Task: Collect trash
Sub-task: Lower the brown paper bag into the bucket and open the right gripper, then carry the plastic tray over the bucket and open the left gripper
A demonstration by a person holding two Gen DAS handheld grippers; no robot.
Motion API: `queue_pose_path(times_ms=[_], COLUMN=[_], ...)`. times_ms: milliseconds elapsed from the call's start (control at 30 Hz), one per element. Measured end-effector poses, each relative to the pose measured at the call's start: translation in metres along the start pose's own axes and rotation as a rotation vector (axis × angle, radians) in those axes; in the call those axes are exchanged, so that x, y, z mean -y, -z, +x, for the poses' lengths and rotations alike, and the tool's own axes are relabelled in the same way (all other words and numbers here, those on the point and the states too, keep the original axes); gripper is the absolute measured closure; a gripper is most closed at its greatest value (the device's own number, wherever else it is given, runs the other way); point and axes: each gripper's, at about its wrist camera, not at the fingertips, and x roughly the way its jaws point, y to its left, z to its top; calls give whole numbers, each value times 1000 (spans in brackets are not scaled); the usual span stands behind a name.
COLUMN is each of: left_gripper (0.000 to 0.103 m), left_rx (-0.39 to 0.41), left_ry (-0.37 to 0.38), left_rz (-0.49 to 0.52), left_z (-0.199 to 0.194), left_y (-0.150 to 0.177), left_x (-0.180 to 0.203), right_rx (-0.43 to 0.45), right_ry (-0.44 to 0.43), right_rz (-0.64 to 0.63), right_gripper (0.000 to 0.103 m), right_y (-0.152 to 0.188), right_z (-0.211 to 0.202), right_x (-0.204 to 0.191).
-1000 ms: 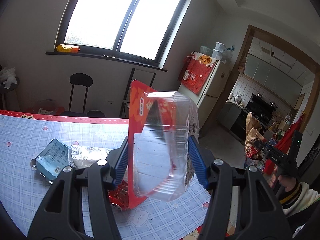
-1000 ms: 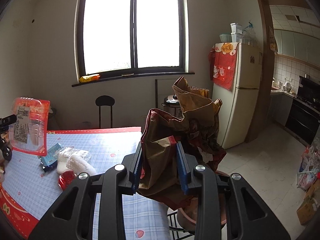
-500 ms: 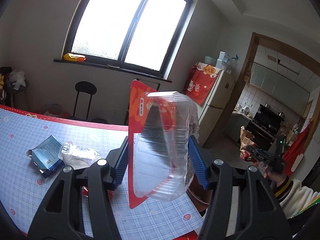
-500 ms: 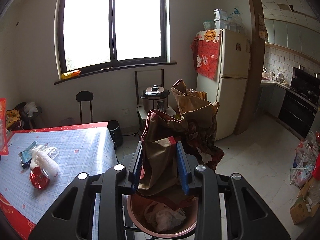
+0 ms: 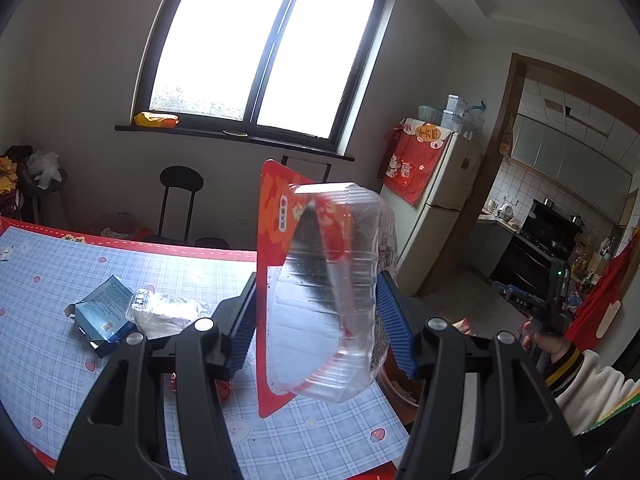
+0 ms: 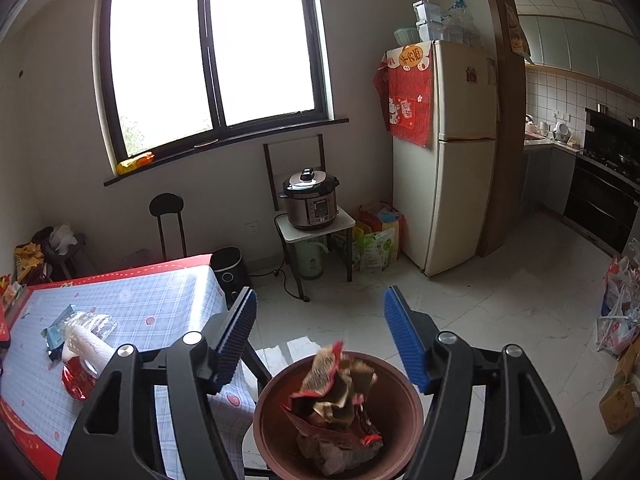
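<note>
My left gripper (image 5: 316, 316) is shut on a clear plastic blister pack with a red card back (image 5: 324, 292), held upright above the checked tablecloth (image 5: 48, 272). My right gripper (image 6: 318, 336) hangs over a brown bin (image 6: 266, 412); its jaws are opening and nothing is between them. A crumpled brown and red paper bag (image 6: 336, 392) lies in the bin. On the table lie a blue box (image 5: 102, 316), a clear plastic wrapper (image 5: 168, 312), a white wrapped roll (image 6: 86, 340) and a red wrapper (image 6: 76, 380).
The bin stands on the floor just off the table's right end. Behind it are a pressure cooker (image 6: 310, 200) on a small stand, a fridge (image 6: 448, 152), bags on the floor (image 6: 376, 236) and a black stool (image 6: 168, 216). A person's hand and sleeve (image 5: 576, 372) show at the right.
The right gripper's jaws have opened, and the paper bag that they held has dropped into the bin. The left gripper keeps its hold on the blister pack and has shifted a little.
</note>
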Motion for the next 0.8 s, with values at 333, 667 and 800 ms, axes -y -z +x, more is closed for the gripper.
queue_pose_path(times_ms=[333, 667, 800], left_gripper=[44, 44, 44], left_rx=[-6, -53, -87], left_ry=[95, 293, 371], left_rz=[77, 157, 175], left_z=[22, 84, 118], left_y=[-23, -20, -8], left_x=[23, 89, 124], right_rx=[60, 71, 59], right_ry=[82, 180, 238], right_rz=[55, 119, 122], right_gripper=[5, 5, 5], right_y=[-10, 11, 23], right_z=[-51, -118, -138], right_x=[3, 36, 55])
